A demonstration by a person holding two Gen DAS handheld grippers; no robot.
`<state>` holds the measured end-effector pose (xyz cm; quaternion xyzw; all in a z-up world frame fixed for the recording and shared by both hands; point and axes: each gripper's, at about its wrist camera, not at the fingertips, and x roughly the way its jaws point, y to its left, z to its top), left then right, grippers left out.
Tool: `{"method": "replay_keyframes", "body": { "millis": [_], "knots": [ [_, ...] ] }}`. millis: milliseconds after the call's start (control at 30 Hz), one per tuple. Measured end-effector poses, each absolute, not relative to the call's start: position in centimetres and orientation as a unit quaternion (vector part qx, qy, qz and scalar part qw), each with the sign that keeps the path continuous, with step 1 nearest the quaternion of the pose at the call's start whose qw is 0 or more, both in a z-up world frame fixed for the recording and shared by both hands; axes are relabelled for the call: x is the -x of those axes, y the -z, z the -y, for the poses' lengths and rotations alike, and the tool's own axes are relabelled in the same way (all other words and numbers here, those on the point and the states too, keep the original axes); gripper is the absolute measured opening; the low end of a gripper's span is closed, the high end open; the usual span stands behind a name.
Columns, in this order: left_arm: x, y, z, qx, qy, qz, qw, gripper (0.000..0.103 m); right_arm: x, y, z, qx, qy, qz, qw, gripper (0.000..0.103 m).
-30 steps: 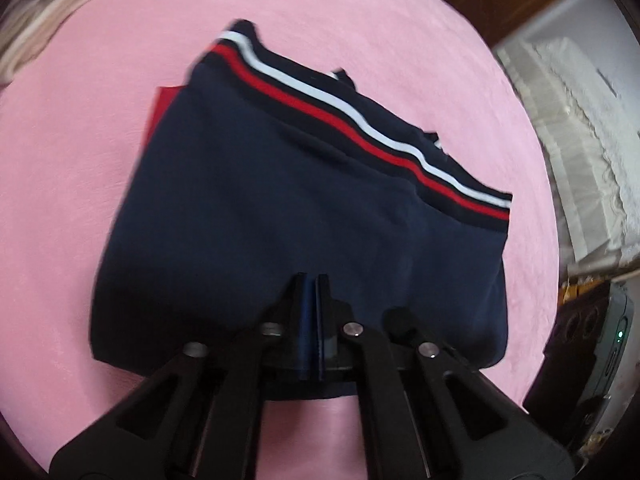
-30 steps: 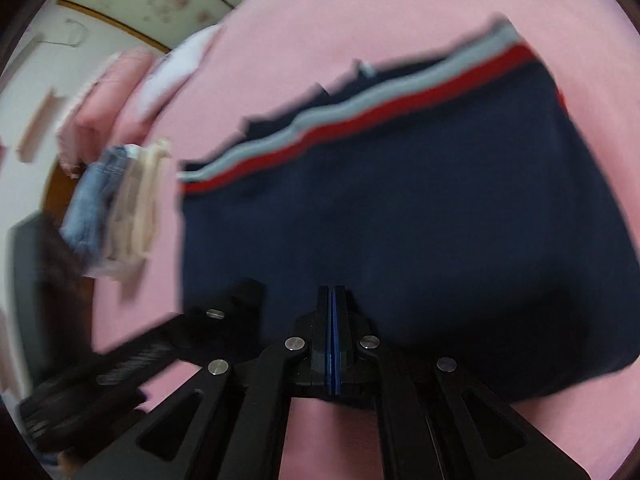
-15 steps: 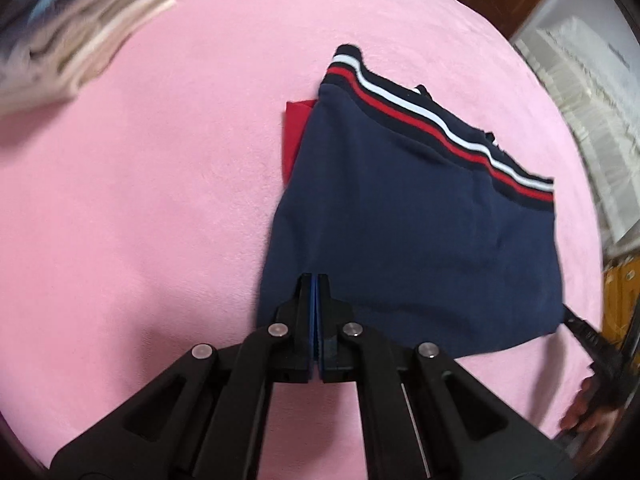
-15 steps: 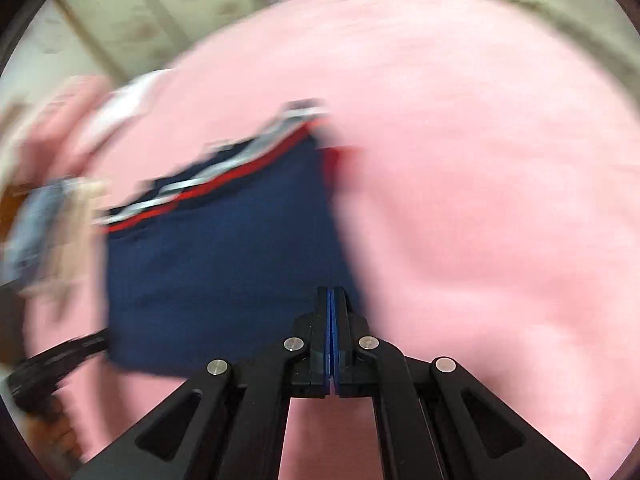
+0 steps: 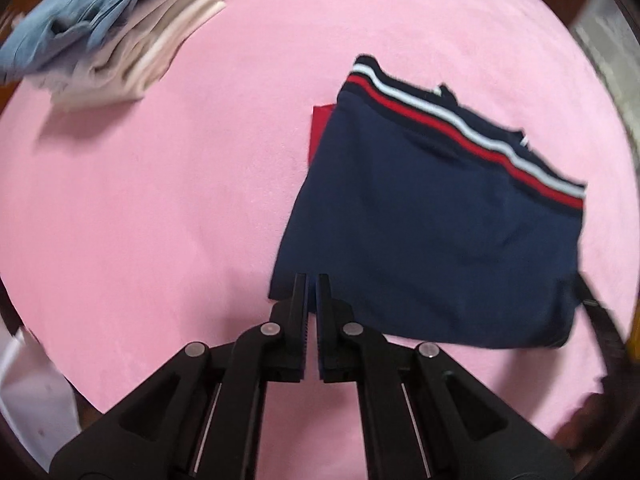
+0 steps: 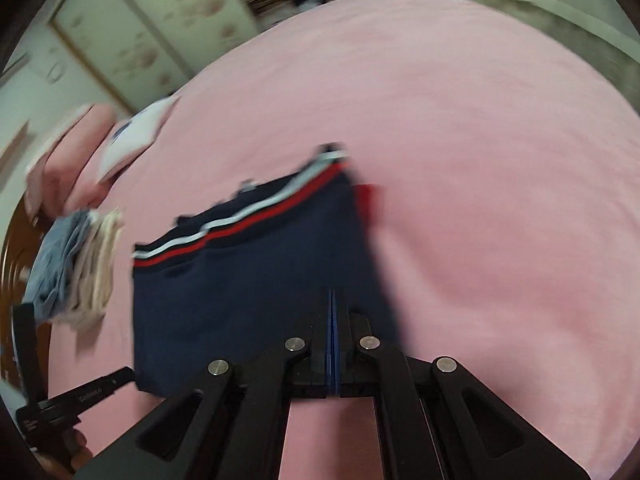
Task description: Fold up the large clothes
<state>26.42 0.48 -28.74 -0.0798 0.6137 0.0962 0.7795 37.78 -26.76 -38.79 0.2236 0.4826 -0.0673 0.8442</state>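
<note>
A folded navy garment (image 5: 432,224) with a red and white striped band lies flat on the pink bed; a red layer (image 5: 320,128) peeks out at its left edge. It also shows in the right wrist view (image 6: 256,280). My left gripper (image 5: 312,284) hovers at the garment's near left corner, jaws a narrow slit apart, holding nothing. My right gripper (image 6: 333,300) is shut and empty over the garment's near right edge. The left gripper's fingers (image 6: 80,396) show at lower left in the right wrist view.
A stack of folded clothes (image 5: 112,36), blue on top of cream, sits at the far left of the pink bed (image 5: 160,200). It also shows in the right wrist view (image 6: 76,268). Pink pillows (image 6: 80,152) and a wardrobe (image 6: 168,20) lie beyond.
Both grippers have pulled back and swung away from the folded garment, which now lies released on the bed. The left jaws have parted slightly.
</note>
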Motion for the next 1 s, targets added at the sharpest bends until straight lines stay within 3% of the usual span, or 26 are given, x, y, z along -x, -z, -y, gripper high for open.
{"method": "replay_keyframes", "body": {
  "millis": [233, 533, 600, 667, 700, 833, 1000],
  "knots": [
    [-25.4, 26.9, -1.9, 0.094, -0.119, -0.616, 0.773, 0.001, -44.2, 41.6, 19.2, -0.213, 0.000, -0.518, 0.829, 0.000],
    [-24.5, 29.1, -3.9, 0.155, -0.122, -0.640, 0.742, 0.003, -46.8, 47.6, 18.1, -0.212, -0.004, -0.560, 0.801, 0.000],
    [-23.7, 30.3, -4.8, 0.184, -0.129, -0.648, 0.728, 0.010, -47.5, 48.2, 18.4, -0.227, -0.008, -0.569, 0.790, 0.000],
    [-22.8, 31.6, -5.5, 0.213, -0.134, -0.656, 0.711, 0.043, -48.2, 48.9, 18.2, -0.226, -0.009, -0.579, 0.784, 0.000],
    [-22.2, 32.3, -5.9, 0.232, -0.134, -0.658, 0.704, 0.047, -48.5, 49.0, 17.9, -0.221, -0.008, -0.580, 0.784, 0.000],
    [-21.0, 34.1, -6.9, 0.307, -0.113, -0.637, 0.698, 0.048, -49.6, 49.5, 16.4, -0.185, 0.003, -0.581, 0.792, 0.000],
    [-22.0, 34.3, -7.1, 0.332, -0.076, -0.619, 0.707, 0.052, -50.0, 49.8, 15.0, -0.169, 0.021, -0.578, 0.798, 0.000]
  ]
}}
